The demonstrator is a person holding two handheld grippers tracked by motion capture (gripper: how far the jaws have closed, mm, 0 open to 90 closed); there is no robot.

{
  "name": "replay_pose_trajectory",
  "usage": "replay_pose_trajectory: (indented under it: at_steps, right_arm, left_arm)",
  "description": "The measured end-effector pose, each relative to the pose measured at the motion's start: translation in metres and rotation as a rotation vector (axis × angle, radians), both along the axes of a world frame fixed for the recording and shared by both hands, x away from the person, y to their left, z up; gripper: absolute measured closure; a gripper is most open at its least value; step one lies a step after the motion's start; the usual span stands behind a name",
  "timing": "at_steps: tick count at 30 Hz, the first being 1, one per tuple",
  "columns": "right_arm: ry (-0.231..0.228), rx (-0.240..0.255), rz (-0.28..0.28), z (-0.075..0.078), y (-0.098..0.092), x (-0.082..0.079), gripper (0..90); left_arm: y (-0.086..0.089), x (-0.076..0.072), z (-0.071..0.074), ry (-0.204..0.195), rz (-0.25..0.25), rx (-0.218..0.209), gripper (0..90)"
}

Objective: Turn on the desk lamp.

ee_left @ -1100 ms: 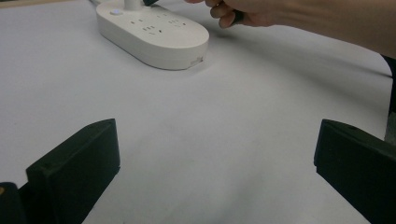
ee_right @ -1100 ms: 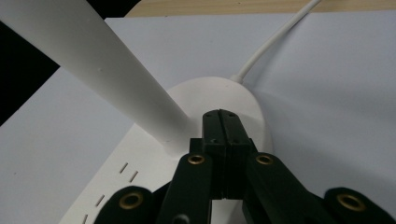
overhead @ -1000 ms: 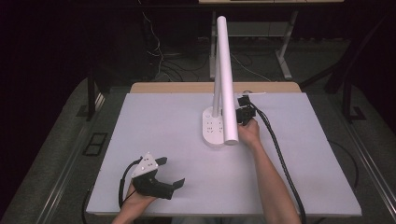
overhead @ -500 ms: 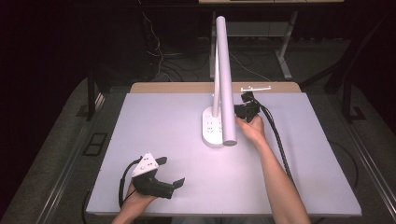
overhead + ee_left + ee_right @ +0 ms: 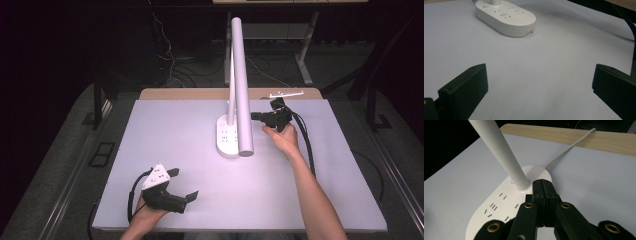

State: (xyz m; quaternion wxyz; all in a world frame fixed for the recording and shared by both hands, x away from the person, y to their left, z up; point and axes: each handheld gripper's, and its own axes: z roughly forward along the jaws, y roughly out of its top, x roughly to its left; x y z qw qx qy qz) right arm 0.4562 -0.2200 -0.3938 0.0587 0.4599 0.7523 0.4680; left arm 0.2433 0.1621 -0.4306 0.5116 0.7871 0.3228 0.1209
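High view: the right gripper [image 5: 254,116], jaws together, is hanging just beside the lamp [image 5: 239,85] on the table [image 5: 175,130], likely working its base button; next comes a gentle, square press.

Left gripper view: the left gripper [image 5: 539,87] is idling, jaws apart, the base [image 5: 506,17] ahead.

Right gripper view: closed jaws are pointing over the base [image 5: 499,207], its stem [image 5: 499,152] and cord [image 5: 569,147] crowding the approach.

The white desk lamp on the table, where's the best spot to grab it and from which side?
Probably the thin upright stem just above the oval socket base, coming level from the right gripper side. The stem is narrow enough for the fingers; the base is broad and flat, and the long lamp head overhangs the front.
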Motion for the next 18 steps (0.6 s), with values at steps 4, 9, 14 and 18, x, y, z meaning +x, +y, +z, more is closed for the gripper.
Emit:
replay_pose_trajectory:
  at_steps: [4, 9, 14, 18]
  right_arm:
    - [-0.008, -0.004, 0.003, 0.004, -0.008, -0.008, 89.0]
    - [-0.016, -0.007, 0.010, 0.008, -0.015, -0.017, 89.0]
    - [-0.020, -0.006, 0.017, 0.012, -0.023, -0.035, 78.6]
    - [-0.032, -0.014, 0.018, 0.017, -0.026, -0.047, 62.7]
  left_arm:
    - [-0.001, 0.000, 0.000, 0.001, -0.003, -0.002, 0.0]
    - [-0.001, 0.000, 0.000, -0.001, 0.002, -0.001, 0.0]
    - [0.000, 0.000, 0.000, -0.002, 0.003, 0.000, 0.0]
    - [-0.001, 0.000, 0.000, -0.002, -0.001, 0.003, 0.0]
